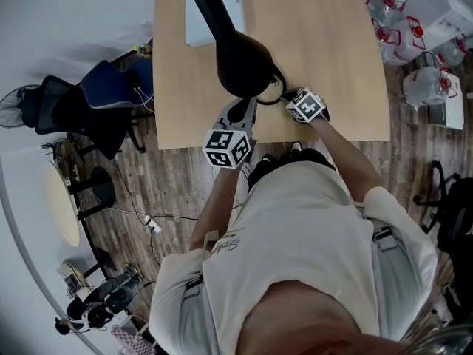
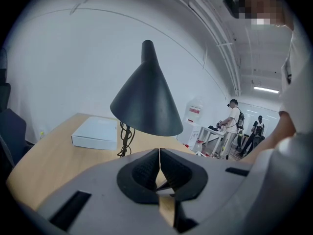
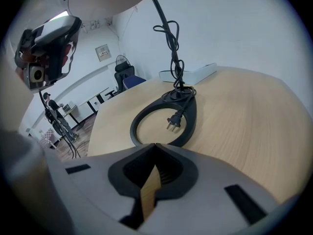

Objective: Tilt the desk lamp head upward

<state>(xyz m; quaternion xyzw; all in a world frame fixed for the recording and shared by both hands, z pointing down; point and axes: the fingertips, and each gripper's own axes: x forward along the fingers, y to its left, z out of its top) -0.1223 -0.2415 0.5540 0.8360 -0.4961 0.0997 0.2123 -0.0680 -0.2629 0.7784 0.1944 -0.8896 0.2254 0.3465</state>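
In the head view, the black cone-shaped metal lamp head (image 1: 244, 65) sits upper centre over the light wooden table (image 1: 332, 50), with its stem running up toward the flat white box (image 1: 198, 21) at the top edge. The left gripper (image 1: 238, 115) lies just below the cone's rim and the right gripper (image 1: 290, 98) just to its lower right, so both are close in but neither has hold of it. In the left gripper view the jaws are pressed together with nothing between them, and the cone hangs in the middle of the frame, mouth down, above and beyond the tips. As I judge it, these jaws should part first, then take the near rim or come up under it, since a closed tip pushed against the smooth slope would likely slide off. In the right gripper view the jaws likewise meet and hold nothing. Ahead of them, mid-frame, the black ring-shaped lamp base (image 3: 190, 114) rests on the table with a black plug (image 3: 172, 123) lying inside the ring and a twisted black cord (image 3: 175, 58) climbing the stem. This gripper seems well placed to press down on the ring so the light base does not tip or skate while the other lifts. The lift should be slow and follow an arc about the joint, staying clear of the cord.
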